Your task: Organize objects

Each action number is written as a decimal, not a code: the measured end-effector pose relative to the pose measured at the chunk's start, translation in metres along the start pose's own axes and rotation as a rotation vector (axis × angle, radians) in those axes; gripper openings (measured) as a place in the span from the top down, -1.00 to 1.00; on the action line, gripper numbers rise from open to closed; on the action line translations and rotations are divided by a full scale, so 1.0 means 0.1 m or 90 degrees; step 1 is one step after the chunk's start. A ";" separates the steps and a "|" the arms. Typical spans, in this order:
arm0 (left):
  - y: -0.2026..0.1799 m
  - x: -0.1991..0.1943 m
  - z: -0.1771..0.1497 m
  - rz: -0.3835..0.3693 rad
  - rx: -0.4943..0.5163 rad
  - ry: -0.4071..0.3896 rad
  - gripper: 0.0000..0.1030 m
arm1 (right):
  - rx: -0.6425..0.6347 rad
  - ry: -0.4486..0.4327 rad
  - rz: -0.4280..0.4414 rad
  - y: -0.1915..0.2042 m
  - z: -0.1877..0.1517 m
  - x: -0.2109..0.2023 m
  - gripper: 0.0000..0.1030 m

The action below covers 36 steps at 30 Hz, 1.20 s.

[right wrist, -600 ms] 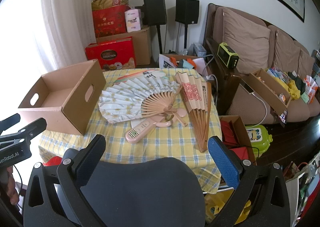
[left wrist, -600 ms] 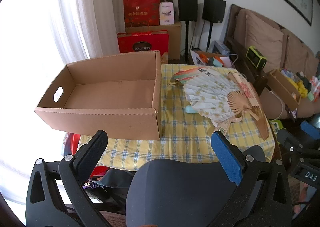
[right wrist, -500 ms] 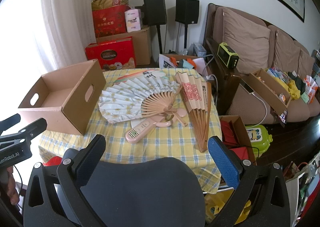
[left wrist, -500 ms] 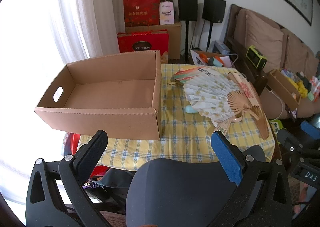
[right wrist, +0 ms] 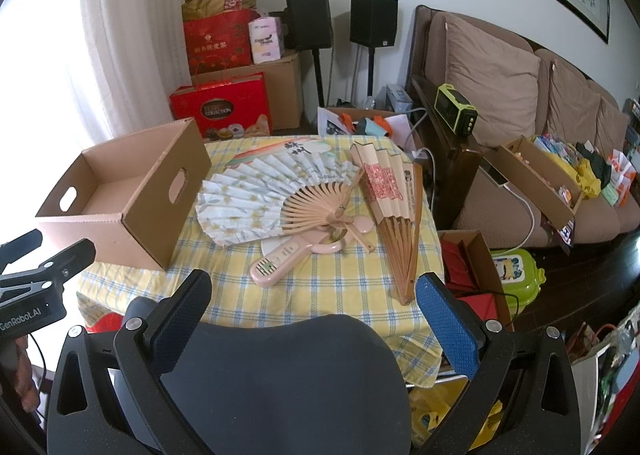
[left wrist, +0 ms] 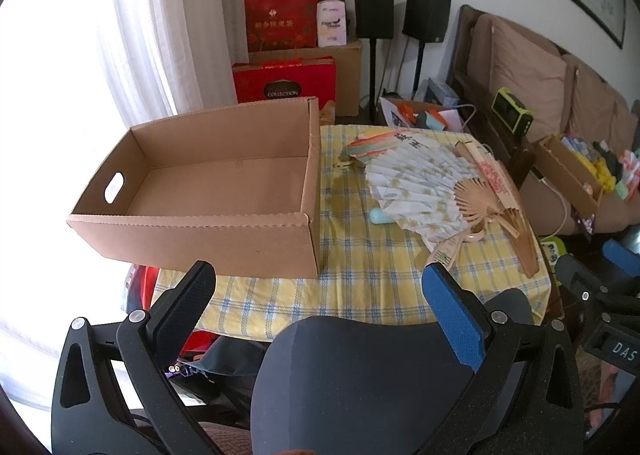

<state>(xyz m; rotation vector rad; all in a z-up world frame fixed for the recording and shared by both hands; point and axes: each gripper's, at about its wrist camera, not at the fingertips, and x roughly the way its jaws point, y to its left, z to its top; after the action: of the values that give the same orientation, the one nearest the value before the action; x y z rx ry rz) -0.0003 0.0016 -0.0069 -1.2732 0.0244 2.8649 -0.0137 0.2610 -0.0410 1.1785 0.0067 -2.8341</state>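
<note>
An empty cardboard box [left wrist: 192,231] [right wrist: 132,223] with handle holes stands on the left of the yellow checked tablecloth [right wrist: 328,287]. An open white folding fan [right wrist: 256,203] [left wrist: 412,187] lies in the middle, a half-open tan fan with red print [right wrist: 392,199] to its right, and a rainbow-edged fan [right wrist: 280,149] behind. A pink handheld fan [right wrist: 280,259] lies under the white fan's handle. My left gripper [left wrist: 320,287] is open and empty before the table's near edge. My right gripper [right wrist: 316,295] is open and empty, also short of the table.
Red gift boxes [right wrist: 224,107], a large carton and two black speakers [right wrist: 340,19] stand behind the table. A brown sofa [right wrist: 520,103] with a cardboard tray of items [right wrist: 536,179] is at the right. A green toy box [right wrist: 516,275] sits on the floor.
</note>
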 end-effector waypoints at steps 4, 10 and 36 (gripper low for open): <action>-0.03 0.04 0.00 -0.001 0.004 0.006 -1.00 | -0.007 -0.001 -0.008 0.01 0.00 0.00 -1.00; -0.08 0.09 -0.01 -0.001 0.010 0.012 -1.00 | -0.011 0.000 -0.010 0.00 -0.02 0.02 -1.00; -0.42 0.26 0.03 -0.210 0.055 -0.015 -1.00 | 0.095 0.004 -0.002 -0.92 -0.05 0.24 -1.00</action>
<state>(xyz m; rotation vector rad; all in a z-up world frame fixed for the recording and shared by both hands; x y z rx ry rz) -0.0194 0.0431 -0.0242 -1.1088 -0.0570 2.5691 -0.0334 0.3510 -0.0643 1.2152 -0.2052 -2.8771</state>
